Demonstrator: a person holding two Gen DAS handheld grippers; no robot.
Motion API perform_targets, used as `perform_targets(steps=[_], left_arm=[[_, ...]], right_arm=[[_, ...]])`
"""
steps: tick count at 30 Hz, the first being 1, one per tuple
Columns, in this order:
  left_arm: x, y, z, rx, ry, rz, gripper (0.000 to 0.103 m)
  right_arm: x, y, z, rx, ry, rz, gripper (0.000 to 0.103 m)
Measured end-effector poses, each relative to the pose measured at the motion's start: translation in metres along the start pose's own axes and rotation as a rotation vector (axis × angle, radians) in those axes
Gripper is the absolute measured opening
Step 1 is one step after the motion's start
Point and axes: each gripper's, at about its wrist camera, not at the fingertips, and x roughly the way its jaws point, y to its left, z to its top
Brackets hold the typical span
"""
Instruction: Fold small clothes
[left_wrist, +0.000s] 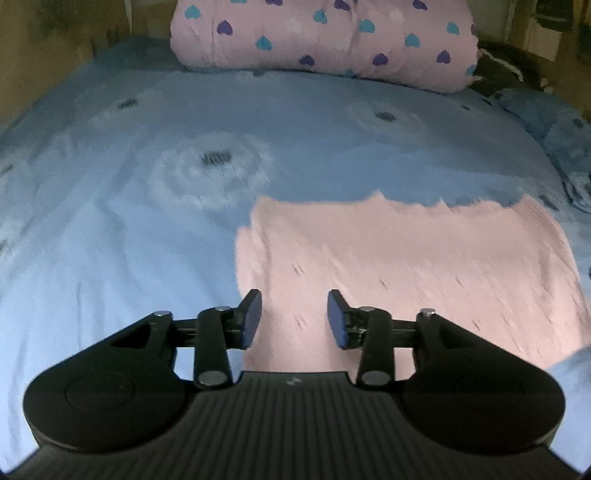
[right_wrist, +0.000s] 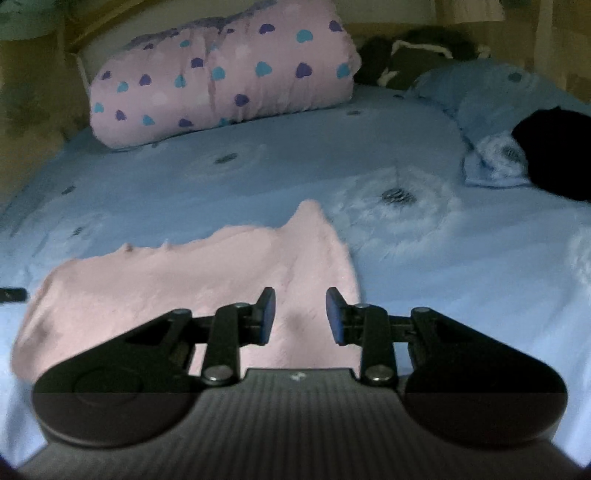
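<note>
A small pink garment (left_wrist: 406, 266) lies spread flat on the blue bedsheet (left_wrist: 129, 229). My left gripper (left_wrist: 294, 319) is open and empty, hovering over the garment's near left part. In the right wrist view the same pink garment (right_wrist: 192, 280) lies ahead and to the left. My right gripper (right_wrist: 300, 315) is open and empty over the garment's near right edge. The left wrist view is motion-blurred.
A rolled pink quilt with hearts (left_wrist: 325, 40) lies across the head of the bed and also shows in the right wrist view (right_wrist: 221, 81). A blue pillow (right_wrist: 495, 96), a black item (right_wrist: 557, 151) and a dark bundle (right_wrist: 417, 59) lie at the right. The bedsheet (right_wrist: 461, 266) stretches right of the garment.
</note>
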Motion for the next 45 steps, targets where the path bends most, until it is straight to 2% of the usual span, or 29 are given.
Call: perform_targets(steps=[4, 7, 9, 10, 11, 14, 16, 19, 25, 28, 32, 35, 41, 45], left_arm=[[0.010, -0.005, -0.019, -0.008, 0.013, -0.003, 0.048], [0.021, -0.006, -0.026, 0.011, 0.006, 0.030, 0.050], [0.026, -0.005, -0.027, 0.026, -0.015, 0.047, 0.052], [0.028, -0.002, -0.026, 0.026, -0.020, 0.048, 0.053], [0.030, 0.000, -0.026, 0.023, -0.024, 0.049, 0.056], [0.034, 0.004, -0.027, 0.018, -0.029, 0.055, 0.065], [0.033, 0.005, -0.027, 0.025, -0.036, 0.057, 0.065], [0.032, 0.006, -0.027, 0.026, -0.043, 0.054, 0.065], [0.027, 0.007, -0.026, 0.020, -0.040, 0.044, 0.066], [0.024, 0.011, -0.026, -0.001, -0.029, 0.028, 0.076], [0.018, 0.015, -0.030, -0.006, -0.027, 0.007, 0.084], [0.013, 0.017, -0.034, -0.003, -0.029, 0.004, 0.086], [0.005, 0.031, -0.036, -0.067, -0.018, -0.041, 0.088], [0.004, 0.038, -0.037, -0.092, -0.009, -0.041, 0.089]], right_arm=[[0.000, 0.008, -0.012, 0.001, -0.023, 0.038, 0.033], [0.019, 0.005, -0.022, 0.037, 0.014, 0.033, 0.032], [0.030, 0.001, -0.031, 0.044, 0.016, -0.047, 0.032], [0.033, -0.002, -0.035, 0.045, -0.005, -0.092, 0.041], [0.035, -0.007, -0.039, 0.054, -0.017, -0.122, 0.043], [0.032, -0.010, -0.037, 0.057, -0.026, -0.225, 0.043], [0.036, -0.012, -0.038, 0.018, -0.014, -0.304, 0.045], [0.035, -0.025, -0.044, 0.092, 0.007, -0.256, 0.044], [0.003, -0.026, -0.043, 0.178, -0.053, -0.196, 0.045], [-0.013, -0.024, -0.051, 0.244, -0.064, -0.164, 0.046], [-0.025, -0.015, -0.064, 0.307, -0.063, -0.134, 0.055], [-0.032, -0.008, -0.075, 0.351, -0.053, -0.110, 0.059], [-0.031, 0.000, -0.089, 0.470, -0.021, -0.053, 0.060], [-0.021, 0.000, -0.093, 0.576, -0.017, -0.015, 0.061]])
